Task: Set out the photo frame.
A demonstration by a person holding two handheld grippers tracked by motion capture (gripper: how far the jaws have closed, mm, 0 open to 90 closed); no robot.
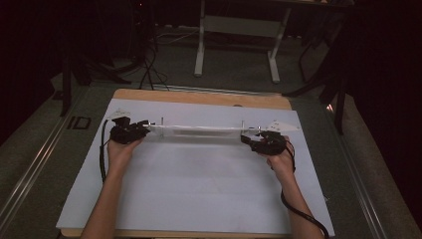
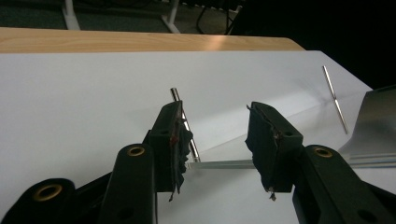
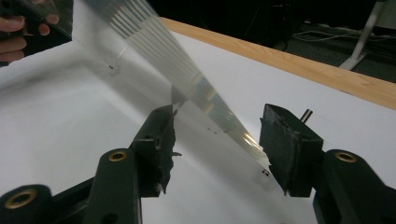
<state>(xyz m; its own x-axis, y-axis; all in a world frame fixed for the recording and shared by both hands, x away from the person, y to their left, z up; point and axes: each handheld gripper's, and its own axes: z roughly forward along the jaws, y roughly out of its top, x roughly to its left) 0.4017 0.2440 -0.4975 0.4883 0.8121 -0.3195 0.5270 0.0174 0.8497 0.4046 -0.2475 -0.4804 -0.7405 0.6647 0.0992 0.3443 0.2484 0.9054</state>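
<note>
1. The high view looks from above the person's side, forward and down on the whole counter [image 1: 199, 199], from rather far; the floor and a desk frame [image 1: 239, 30] lie behind.
2. The left gripper view sits low behind the left claw [image 2: 219, 135], very near the white surface, and faces the wooden far edge [image 2: 140, 39].
3. The right gripper view sits low behind the right claw [image 3: 219, 144] and faces across the counter to the other hand [image 3: 18, 32].
4. All three views share the white sheet and the clear strip [image 1: 199, 130].
</note>
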